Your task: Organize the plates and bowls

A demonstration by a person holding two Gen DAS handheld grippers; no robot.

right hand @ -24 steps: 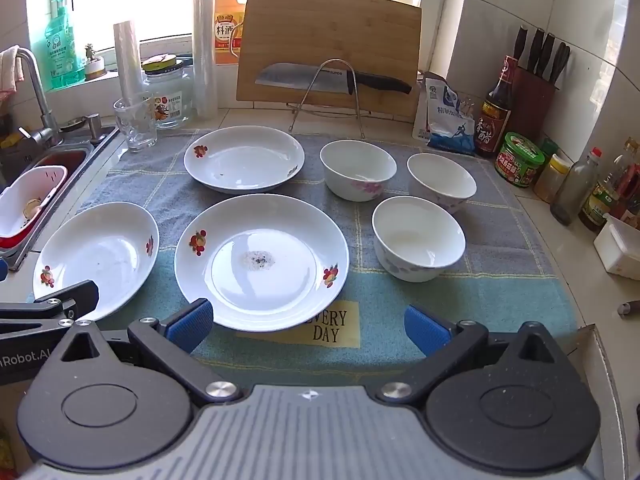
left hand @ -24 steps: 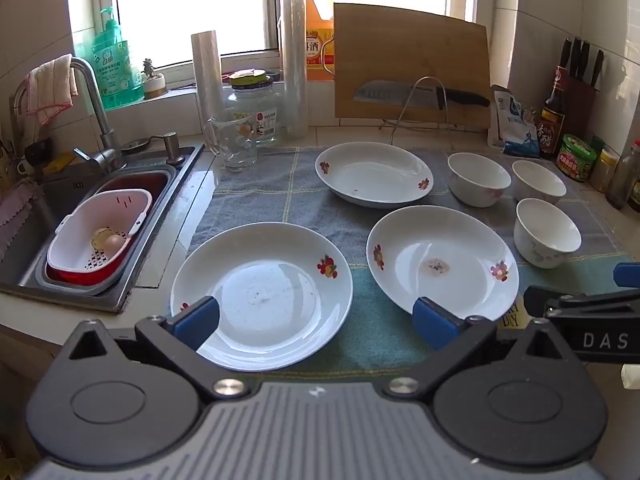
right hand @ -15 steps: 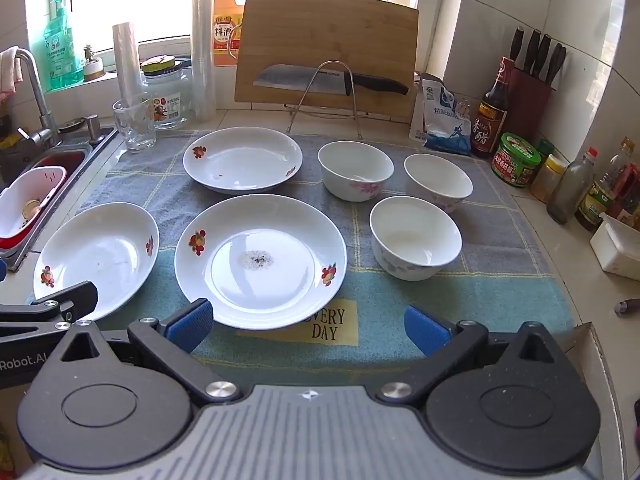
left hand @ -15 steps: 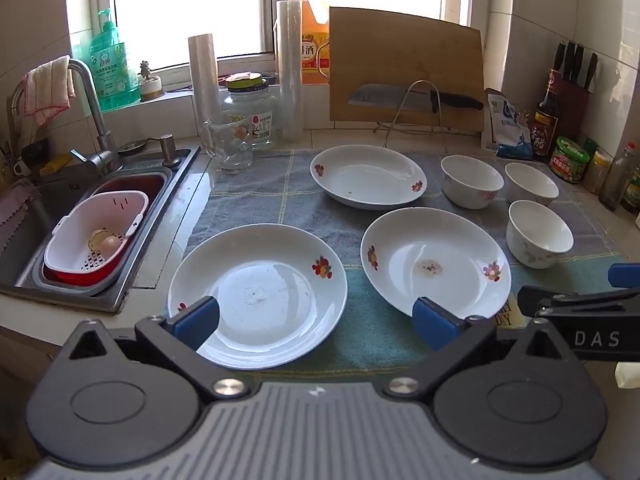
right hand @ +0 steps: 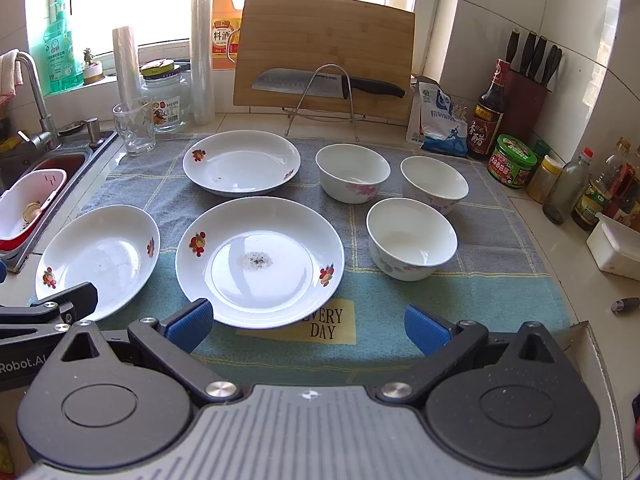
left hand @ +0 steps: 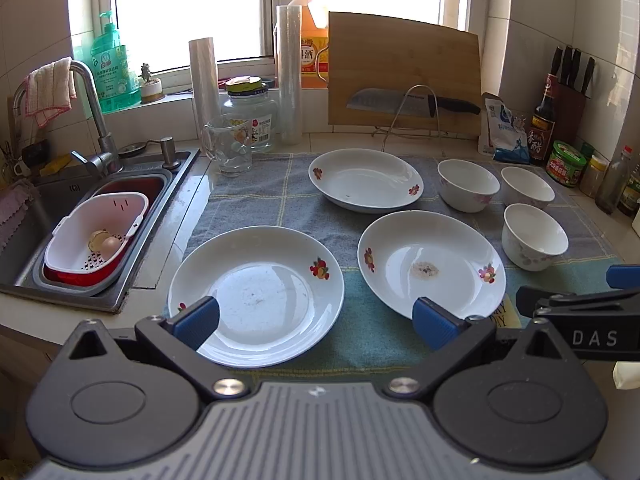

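Three white flower-print plates lie on a cloth mat (left hand: pixel 280 196): a near-left plate (left hand: pixel 256 294) (right hand: pixel 98 258), a middle plate (left hand: pixel 431 262) (right hand: pixel 260 260) with a speck of residue, and a far plate (left hand: pixel 366 180) (right hand: pixel 241 166). Three white bowls (right hand: pixel 352 172) (right hand: pixel 434 184) (right hand: pixel 412 238) stand to the right. My left gripper (left hand: pixel 316 322) hovers open over the near edge of the near-left plate, holding nothing. My right gripper (right hand: pixel 306 326) hangs open above the near rim of the middle plate, empty too.
A sink (left hand: pixel 52 200) with a white strainer basket (left hand: pixel 96 236) is at the left. A cutting board (right hand: pixel 324 48) with a knife on a wire rack, jars, a glass cup (right hand: pixel 134 126), bottles and a knife block (right hand: pixel 526 92) line the back and right.
Both grippers have drawn back slightly from the dishes and the views have tilted a little. No dish has moved and the jaws stay wide apart.
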